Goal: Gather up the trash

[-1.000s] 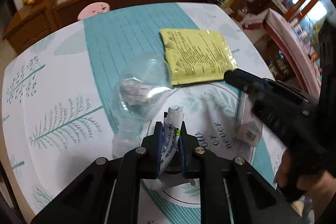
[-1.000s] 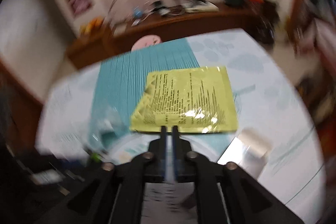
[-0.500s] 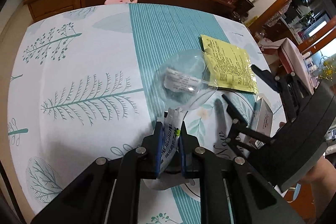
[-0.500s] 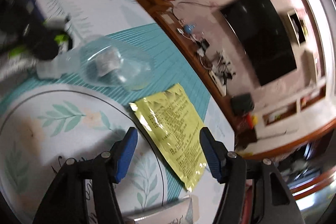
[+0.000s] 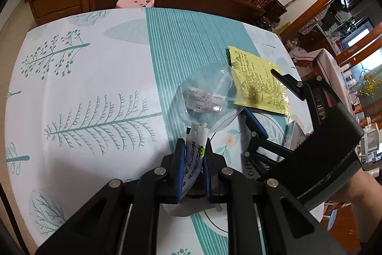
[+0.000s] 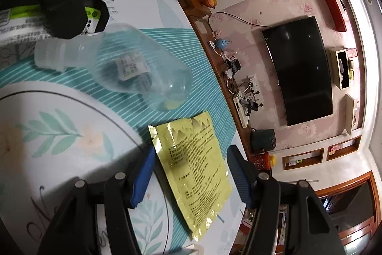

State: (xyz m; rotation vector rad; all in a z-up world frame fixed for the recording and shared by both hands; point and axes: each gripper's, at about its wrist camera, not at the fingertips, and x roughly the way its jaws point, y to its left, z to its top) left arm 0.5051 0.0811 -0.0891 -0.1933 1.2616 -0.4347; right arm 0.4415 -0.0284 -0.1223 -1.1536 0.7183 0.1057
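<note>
Meanwhile, left gripper (image 5: 193,154) clamps a white wrapper (image 5: 193,160); right gripper (image 6: 188,173), jaws just opened wide, straddles the yellow sachet (image 6: 193,164).

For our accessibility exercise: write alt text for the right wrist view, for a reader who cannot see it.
The right claw stands open over a yellow foil packet lying flat on a patterned tablecloth. Beyond it, an empty clear plastic bottle lies on its side.

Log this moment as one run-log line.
left gripper: shut on white wrapper | right gripper: open, straddling yellow packet | clear bottle: on table
</note>
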